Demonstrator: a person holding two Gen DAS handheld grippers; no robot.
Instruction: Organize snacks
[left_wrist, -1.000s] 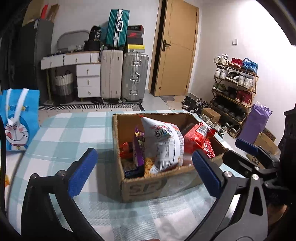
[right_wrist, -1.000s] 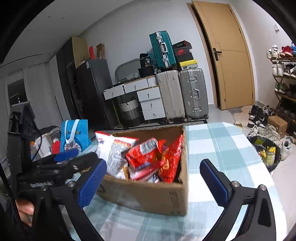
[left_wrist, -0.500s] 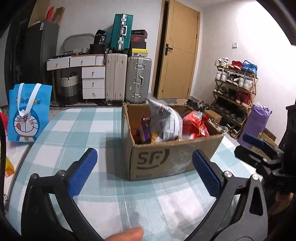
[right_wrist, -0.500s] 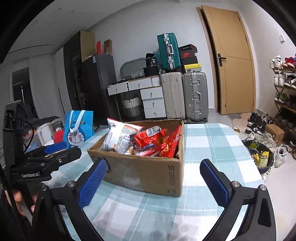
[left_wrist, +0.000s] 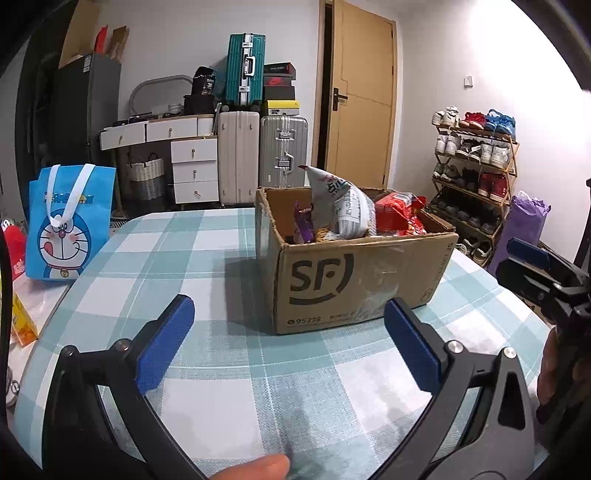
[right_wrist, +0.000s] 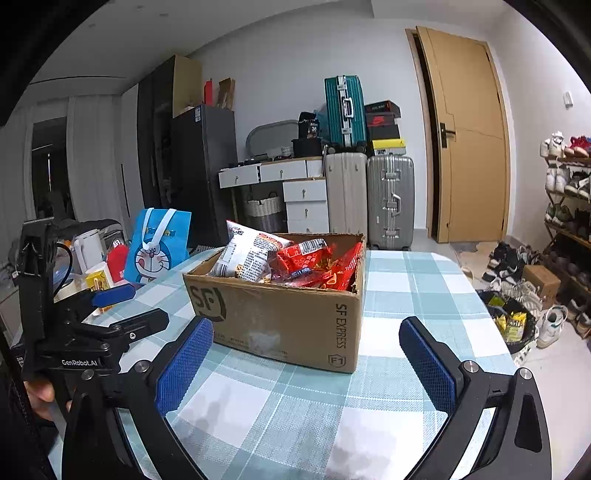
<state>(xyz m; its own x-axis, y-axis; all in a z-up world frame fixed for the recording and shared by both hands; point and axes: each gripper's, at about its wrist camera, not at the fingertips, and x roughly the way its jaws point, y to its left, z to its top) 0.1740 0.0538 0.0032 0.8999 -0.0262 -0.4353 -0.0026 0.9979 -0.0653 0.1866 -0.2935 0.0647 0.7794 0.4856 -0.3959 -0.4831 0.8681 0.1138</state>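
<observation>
Your left tool (left_wrist: 284, 339) and right tool (right_wrist: 306, 354) both gape wide, holding nothing. Ahead of both sits the corrugated cardboard box (left_wrist: 354, 273) mid-bench, stuffed with crinkly snack bags (right_wrist: 280, 258) on checked cloth.

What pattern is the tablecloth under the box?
Light teal and white plaid tablecloth, clearest in the left wrist view, under the cardboard box.

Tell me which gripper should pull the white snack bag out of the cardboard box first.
Probably left. The white snack bag stands at the end of the brown cardboard box nearer the open left gripper. From the open right gripper, red packets crowd the nearer end.
</observation>
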